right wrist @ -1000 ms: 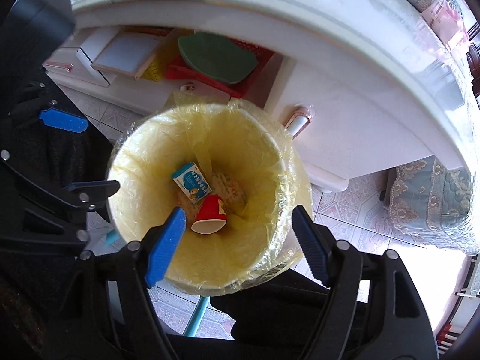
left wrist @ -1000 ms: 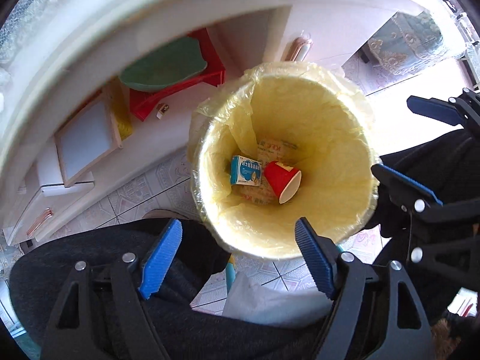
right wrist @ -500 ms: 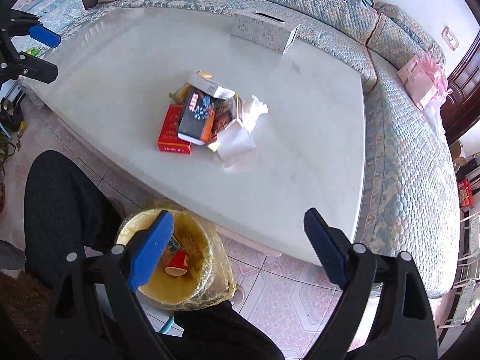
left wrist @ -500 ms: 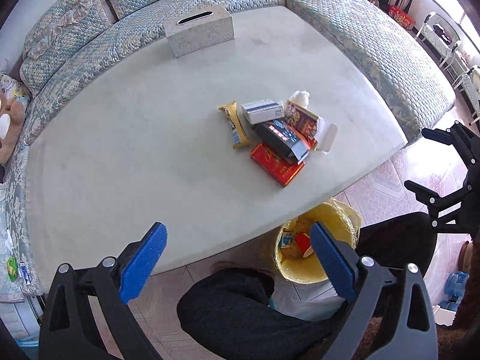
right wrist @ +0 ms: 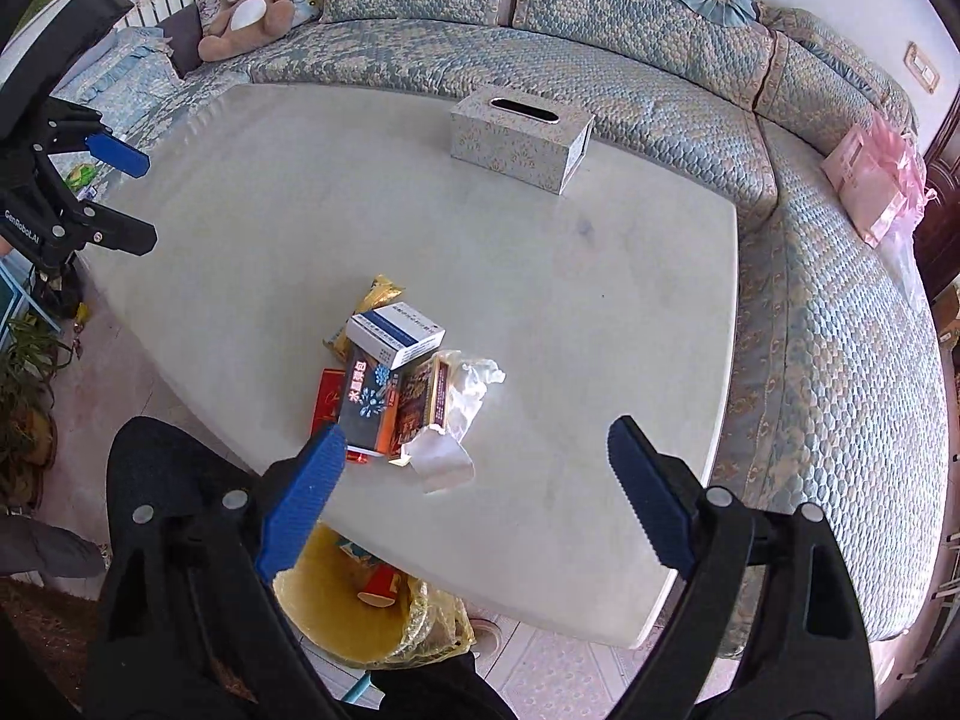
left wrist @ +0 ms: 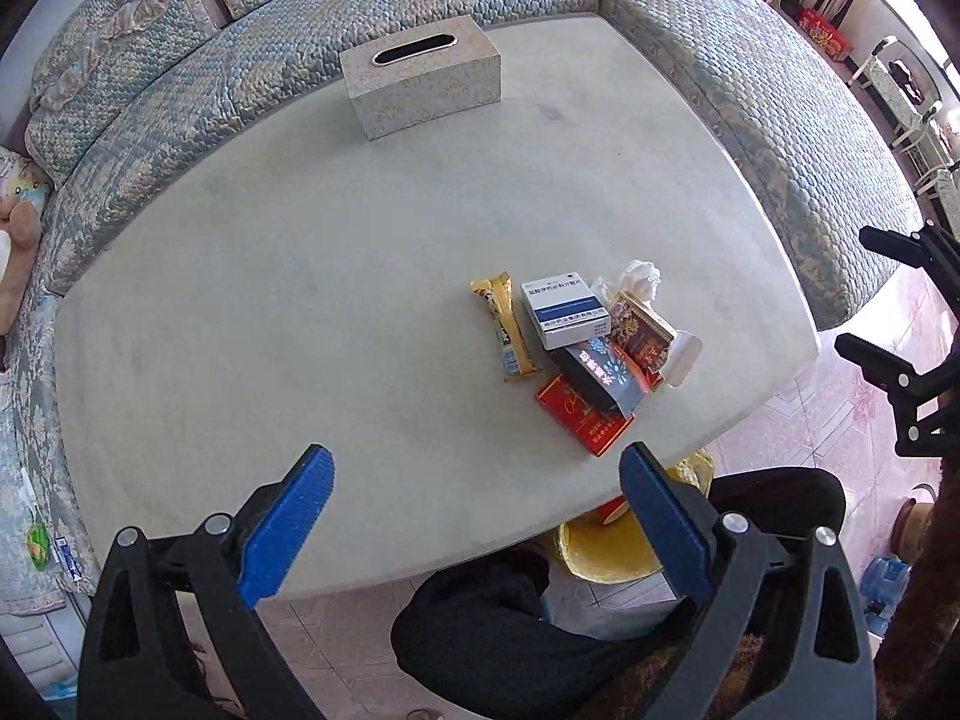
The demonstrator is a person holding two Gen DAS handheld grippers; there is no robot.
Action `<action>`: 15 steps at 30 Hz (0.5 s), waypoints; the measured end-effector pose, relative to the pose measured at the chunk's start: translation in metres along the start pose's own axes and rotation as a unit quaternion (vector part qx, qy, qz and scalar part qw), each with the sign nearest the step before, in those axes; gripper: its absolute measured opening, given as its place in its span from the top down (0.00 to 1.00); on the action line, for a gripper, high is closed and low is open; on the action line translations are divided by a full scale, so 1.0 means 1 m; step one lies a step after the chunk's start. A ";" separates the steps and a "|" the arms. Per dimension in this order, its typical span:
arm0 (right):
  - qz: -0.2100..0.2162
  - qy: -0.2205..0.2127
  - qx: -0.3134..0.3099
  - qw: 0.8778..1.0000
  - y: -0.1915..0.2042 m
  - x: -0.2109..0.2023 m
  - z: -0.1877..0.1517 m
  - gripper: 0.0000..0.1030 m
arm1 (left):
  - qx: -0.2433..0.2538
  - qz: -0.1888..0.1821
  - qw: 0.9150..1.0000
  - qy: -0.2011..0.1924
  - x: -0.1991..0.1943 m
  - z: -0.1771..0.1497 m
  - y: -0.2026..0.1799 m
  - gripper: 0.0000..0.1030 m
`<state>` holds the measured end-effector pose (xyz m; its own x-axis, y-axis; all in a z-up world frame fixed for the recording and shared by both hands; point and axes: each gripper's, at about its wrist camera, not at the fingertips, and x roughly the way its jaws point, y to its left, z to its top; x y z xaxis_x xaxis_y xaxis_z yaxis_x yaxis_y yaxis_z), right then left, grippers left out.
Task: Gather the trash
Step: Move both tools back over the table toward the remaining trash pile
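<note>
While your left tool (left wrist: 474, 516) hangs over the near part of the worktop (left wrist: 312, 276), its blue pads stand wide apart with nothing between them. Your right tool (right wrist: 477, 492) is released too, empty, its left pad overlapping the near corner of the trash pile in its own view.

That pile sits near the worktop's front edge: a gold snack wrapper (left wrist: 507, 333), a white and blue box (left wrist: 567, 312), a dark box with white snowflake print (right wrist: 369, 402), a red pack (left wrist: 585, 414) mostly buried under it, a patterned brown carton (left wrist: 645, 330) with its flap open, and a crumpled tissue (left wrist: 636, 279). Small print on the boxes is too fine to read.

Below the edge, the yellow-lined bin (right wrist: 360, 606) is half hidden by the worktop and by your dark-clothed leg (left wrist: 510, 618); only a red cup (right wrist: 378, 585) and a sliver of another item show inside it.

Farther back a patterned tissue box (left wrist: 420, 84) stands near the worktop's far edge, with the quilted sofa (right wrist: 840, 360) curving round behind and a plush toy (right wrist: 243, 6) on it.
</note>
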<state>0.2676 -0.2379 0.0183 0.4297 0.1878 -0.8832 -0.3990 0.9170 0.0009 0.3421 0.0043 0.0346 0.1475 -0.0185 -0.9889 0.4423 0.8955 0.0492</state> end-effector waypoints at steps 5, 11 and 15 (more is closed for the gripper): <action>0.005 0.017 0.005 1.000 -0.013 0.027 0.021 0.16 | -0.003 -0.008 1.000 0.029 0.033 0.031 0.005 0.09; 0.025 0.047 0.027 0.998 -0.027 0.068 0.036 0.16 | 0.004 -0.018 0.998 0.054 0.073 0.065 0.006 0.09; 0.025 0.065 0.040 0.997 -0.035 0.092 0.041 0.16 | 0.002 -0.020 0.997 0.076 0.105 0.079 0.006 0.09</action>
<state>0.3542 -0.2382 -0.0442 0.3007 0.1926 -0.9341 -0.3499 0.9334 0.0798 0.4297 -0.0277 -0.0577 -0.0060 0.0136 -0.9999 0.4487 0.8936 0.0094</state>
